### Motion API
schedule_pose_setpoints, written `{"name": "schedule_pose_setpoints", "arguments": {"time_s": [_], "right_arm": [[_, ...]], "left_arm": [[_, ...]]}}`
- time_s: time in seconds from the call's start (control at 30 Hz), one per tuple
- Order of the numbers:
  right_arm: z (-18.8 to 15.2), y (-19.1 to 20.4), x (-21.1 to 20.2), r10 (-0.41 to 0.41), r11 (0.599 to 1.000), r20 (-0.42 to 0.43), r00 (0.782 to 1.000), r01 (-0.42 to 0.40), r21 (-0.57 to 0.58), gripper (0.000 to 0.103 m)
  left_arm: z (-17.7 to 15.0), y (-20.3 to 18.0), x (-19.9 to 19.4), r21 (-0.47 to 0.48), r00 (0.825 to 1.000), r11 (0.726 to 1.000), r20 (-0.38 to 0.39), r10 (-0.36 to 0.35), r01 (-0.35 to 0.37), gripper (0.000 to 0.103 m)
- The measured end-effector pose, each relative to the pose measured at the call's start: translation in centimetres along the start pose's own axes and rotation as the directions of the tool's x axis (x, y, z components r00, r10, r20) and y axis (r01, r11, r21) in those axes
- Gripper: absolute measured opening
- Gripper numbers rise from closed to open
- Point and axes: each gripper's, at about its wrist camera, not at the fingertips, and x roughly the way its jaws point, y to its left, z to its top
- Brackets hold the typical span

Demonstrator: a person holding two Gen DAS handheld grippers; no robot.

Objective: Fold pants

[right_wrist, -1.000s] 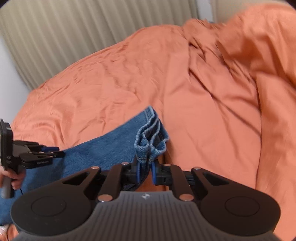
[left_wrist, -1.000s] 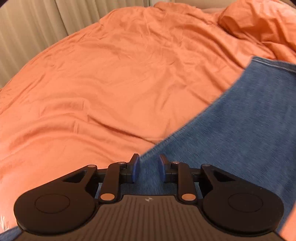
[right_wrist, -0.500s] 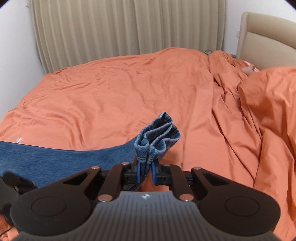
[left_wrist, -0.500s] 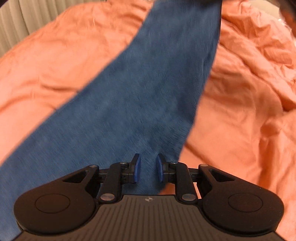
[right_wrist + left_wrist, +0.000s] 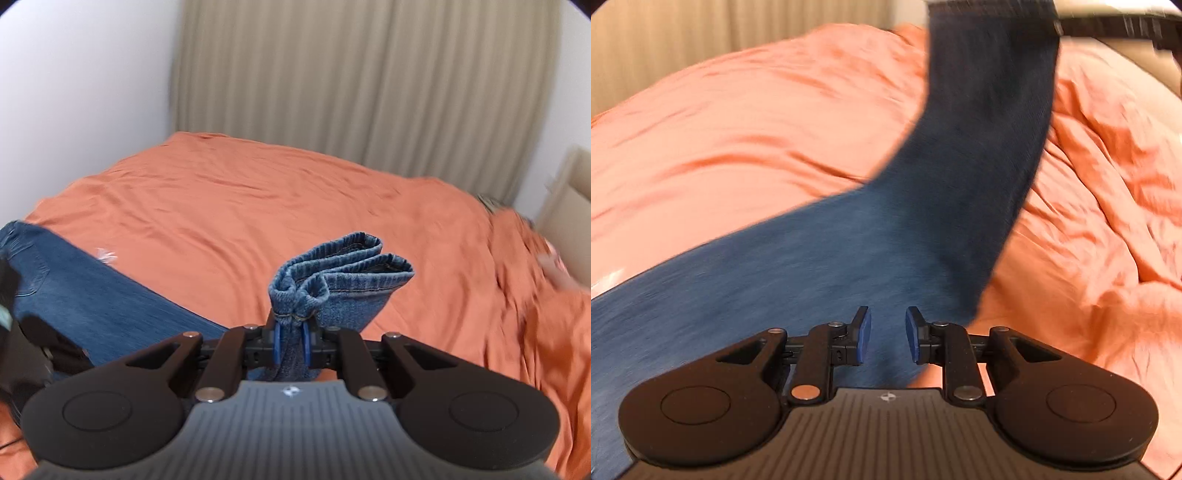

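The jeans point(image 5: 110, 299) lie across the orange bed point(image 5: 258, 206), the cuffs point(image 5: 343, 273) lifted up and bunched tight in the clenched right gripper point(image 5: 291, 341). Left gripper point(image 5: 887, 334) hangs over the denim, jaws parted, gripping nothing. Beige curtain point(image 5: 369, 81) behind.

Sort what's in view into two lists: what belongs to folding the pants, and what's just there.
Part of the job:
- blue denim pants, hems bunched
- right gripper, shut on the hems
- left gripper, open over the denim

Just there:
- wrinkled orange bedspread
- beige pleated curtain
- white wall
- beige headboard
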Motion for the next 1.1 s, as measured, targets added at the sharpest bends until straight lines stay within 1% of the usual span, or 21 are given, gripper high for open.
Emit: {"name": "schedule_pose_setpoints", "arguments": {"time_s": [0.1, 0.17, 0.27, 0.33, 0.43, 0.5, 0.57, 0.63, 0.67, 0.7, 0.77, 0.8, 0.87, 0.9, 0.93, 0.97, 1.0, 1.03, 1.1], "right_arm": [[1.9, 3.7, 0.9, 0.036, 0.999, -0.009, 0.999, -0.037, -0.036, 0.006], [3.0, 6.1, 1.9, 0.08, 0.996, -0.016, 0.997, -0.081, -0.034, 0.006], [4.1, 9.9, 3.7, 0.154, 0.988, -0.031, 0.988, -0.155, -0.014, 0.006], [4.2, 12.8, 5.1, 0.204, 0.979, -0.048, 0.978, -0.205, -0.006, 0.006], [2.7, 17.6, 7.7, 0.286, 0.958, -0.102, 0.953, -0.288, -0.007, 0.006], [0.9, 21.2, 9.5, 0.328, 0.94, -0.168, 0.93, -0.339, -0.035, 0.006], [-1.6, 24.4, 10.9, 0.346, 0.925, -0.249, 0.904, -0.373, -0.069, 0.006], [-3.7, 26.9, 11.8, 0.332, 0.912, -0.316, 0.889, -0.389, -0.134, 0.007], [-4.7, 27.5, 12.2, 0.327, 0.903, -0.343, 0.881, -0.398, -0.161, 0.008], [-5.4, 28.1, 12.4, 0.326, 0.896, -0.368, 0.871, -0.408, -0.174, 0.015], [-6.6, 28.6, 13.0, 0.331, 0.885, -0.417, 0.847, -0.432, -0.175, 0.021], [-6.9, 28.7, 13.2, 0.326, 0.882, -0.43, 0.842, -0.435, -0.183, 0.022], [-6.8, 29.1, 13.4, 0.317, 0.877, -0.44, 0.84, -0.437, -0.201, 0.023], [-6.5, 28.9, 13.5, 0.321, 0.877, -0.445, 0.836, -0.44, -0.193, 0.029], [-6.1, 28.7, 13.5, 0.335, 0.877, -0.454, 0.826, -0.45, -0.171, 0.035], [-5.7, 28.4, 13.5, 0.351, 0.876, -0.462, 0.814, -0.46, -0.144, 0.045], [-5.1, 28.2, 13.5, 0.366, 0.876, -0.464, 0.807, -0.467, -0.122, 0.053], [-4.6, 27.8, 13.3, 0.377, 0.875, -0.461, 0.803, -0.472, -0.107, 0.055], [-3.8, 26.7, 12.6, 0.387, 0.876, -0.453, 0.803, -0.474, -0.091, 0.055]], "left_arm": [[-0.7, 3.2, -3.2, -0.082, 0.999, 0.996, 0.024, 0.048, -0.046, 0.03], [-1.5, 5.1, -5.0, -0.131, 0.996, 0.989, 0.04, 0.077, -0.071, 0.031], [-3.4, 7.0, -7.0, -0.193, 0.992, 0.976, 0.051, 0.113, -0.101, 0.031], [-4.5, 8.2, -7.7, -0.223, 0.991, 0.968, 0.051, 0.126, -0.112, 0.031], [-6.2, 9.9, -8.5, -0.274, 0.99, 0.954, 0.035, 0.14, -0.125, 0.031], [-7.7, 11.1, -8.8, -0.307, 0.989, 0.943, 0.024, 0.146, -0.132, 0.031], [-8.7, 12.2, -8.8, -0.337, 0.991, 0.934, 0.019, 0.135, -0.121, 0.031], [-9.3, 13.0, -8.7, -0.364, 0.993, 0.926, 0.02, 0.118, -0.103, 0.031], [-9.7, 13.4, -8.9, -0.372, 0.994, 0.924, 0.024, 0.109, -0.093, 0.031], [-10.0, 14.0, -8.9, -0.379, 0.995, 0.922, 0.028, 0.1, -0.082, 0.033], [-10.1, 14.3, -8.4, -0.394, 0.996, 0.918, 0.039, 0.075, -0.054, 0.037], [-10.0, 14.5, -8.1, -0.403, 0.997, 0.914, 0.046, 0.062, -0.038, 0.039], [-9.9, 15.0, -7.5, -0.43, 0.998, 0.903, 0.062, 0.033, -0.003, 0.043], [-9.8, 15.3, -7.3, -0.446, 0.997, 0.895, 0.07, 0.016, 0.017, 0.047], [-9.9, 15.6, -7.0, -0.466, 0.997, 0.884, 0.08, -0.003, 0.04, 0.052], [-9.8, 15.9, -6.7, -0.486, 0.996, 0.871, 0.09, -0.023, 0.064, 0.053], [-9.9, 16.0, -6.4, -0.505, 0.994, 0.859, 0.1, -0.043, 0.088, 0.054], [-9.9, 16.3, -6.0, -0.524, 0.992, 0.845, 0.108, -0.061, 0.109, 0.054], [-9.8, 16.8, -4.9, -0.566, 0.989, 0.813, 0.118, -0.083, 0.136, 0.054]]}}
